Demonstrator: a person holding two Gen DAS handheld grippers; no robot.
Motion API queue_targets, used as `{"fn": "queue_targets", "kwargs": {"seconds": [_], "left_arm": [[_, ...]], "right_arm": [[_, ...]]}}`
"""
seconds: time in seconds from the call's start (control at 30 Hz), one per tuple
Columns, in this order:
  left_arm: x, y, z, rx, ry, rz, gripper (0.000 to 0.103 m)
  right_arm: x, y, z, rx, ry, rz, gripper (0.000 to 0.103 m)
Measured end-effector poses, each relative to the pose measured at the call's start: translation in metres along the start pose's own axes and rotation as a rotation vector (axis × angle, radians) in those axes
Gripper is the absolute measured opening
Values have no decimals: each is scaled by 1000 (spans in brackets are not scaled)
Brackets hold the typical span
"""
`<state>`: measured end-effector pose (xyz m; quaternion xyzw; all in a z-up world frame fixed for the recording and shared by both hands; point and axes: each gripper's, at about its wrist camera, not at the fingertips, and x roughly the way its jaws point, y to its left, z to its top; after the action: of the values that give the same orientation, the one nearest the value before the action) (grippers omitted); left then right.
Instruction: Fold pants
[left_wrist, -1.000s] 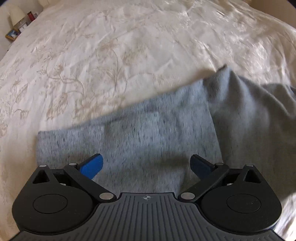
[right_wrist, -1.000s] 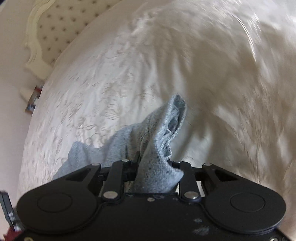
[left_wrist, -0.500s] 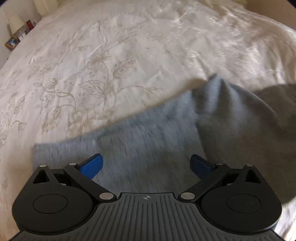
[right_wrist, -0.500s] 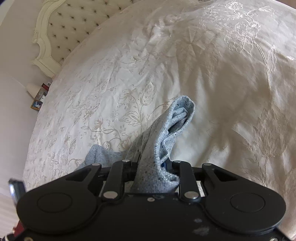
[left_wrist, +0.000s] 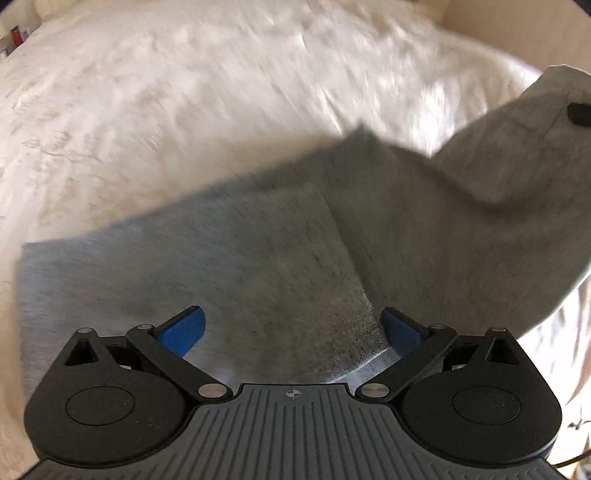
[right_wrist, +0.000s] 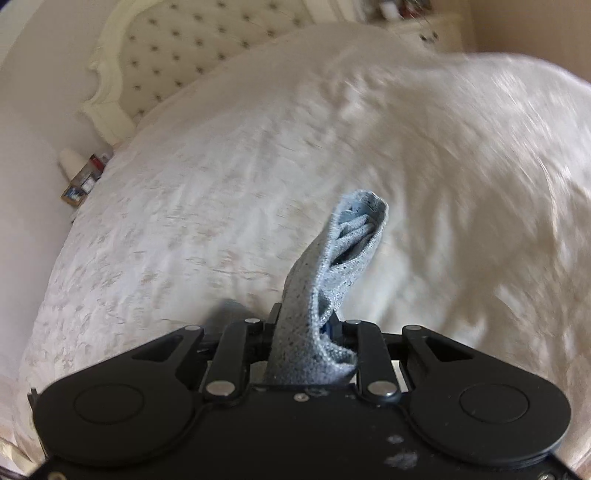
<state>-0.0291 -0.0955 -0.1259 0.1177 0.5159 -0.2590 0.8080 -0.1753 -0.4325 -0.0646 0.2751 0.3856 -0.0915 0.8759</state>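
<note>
Grey knit pants (left_wrist: 258, 258) lie across the cream bedspread, their right part lifted into a peak at the upper right. My left gripper (left_wrist: 291, 328) hovers just above the flat part, open, blue pads (left_wrist: 184, 328) wide apart with only cloth below them. My right gripper (right_wrist: 306, 325) is shut on a bunched end of the pants (right_wrist: 343, 251), which sticks up past its fingers. A dark tip of the right gripper (left_wrist: 578, 112) shows at the lifted peak in the left wrist view.
The bed (right_wrist: 221, 184) has a cream floral cover and a tufted headboard (right_wrist: 192, 55). A bedside table with a lamp and small items (right_wrist: 79, 173) stands at the left. A beige wall (left_wrist: 517, 29) lies beyond the bed's far right side.
My right gripper has risen with the pants end, pulling the right part of the pants up into a higher peak. The left gripper shifted slightly and stays open over the flat part.
</note>
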Motion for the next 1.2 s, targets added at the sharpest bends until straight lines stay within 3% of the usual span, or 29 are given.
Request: {"fn": "queue_targets", "kwargs": {"seconds": [0.13, 0.3, 0.47, 0.6, 0.67, 0.73, 0.8, 0.9, 0.93, 1.0, 1.07, 1.2], "left_arm": [[-30, 45, -6, -71, -50, -24, 102], [-49, 108, -26, -153, -57, -59, 102], [-61, 158, -43, -191, -43, -47, 102], [-63, 197, -57, -283, -10, -12, 102], [-67, 212, -63, -315, -7, 5, 102], [-63, 219, -63, -290, 19, 55, 102], [-67, 229, -65, -314, 11, 44, 102], [-80, 237, -69, -333, -16, 58, 102], [-82, 238, -67, -329, -31, 65, 102], [-85, 240, -56, -327, -68, 53, 102], [-88, 232, -41, -303, -109, 47, 102], [-88, 205, -9, -207, -180, 11, 102]], "right_arm": [[-13, 73, -4, -88, -27, 41, 21], [-3, 175, -30, -182, -21, 135, 21], [49, 259, -79, -233, 70, 190, 21], [101, 311, -139, -350, 149, 161, 22], [126, 330, -170, -426, 176, 119, 28], [143, 336, -189, -424, 233, 120, 37], [146, 336, -193, -366, 267, 152, 43], [120, 331, -180, -325, 214, 224, 48], [111, 328, -174, -313, 191, 235, 55], [90, 314, -158, -268, 141, 231, 58], [78, 292, -143, -220, 106, 184, 58], [73, 237, -128, -133, 77, -11, 49]]}}
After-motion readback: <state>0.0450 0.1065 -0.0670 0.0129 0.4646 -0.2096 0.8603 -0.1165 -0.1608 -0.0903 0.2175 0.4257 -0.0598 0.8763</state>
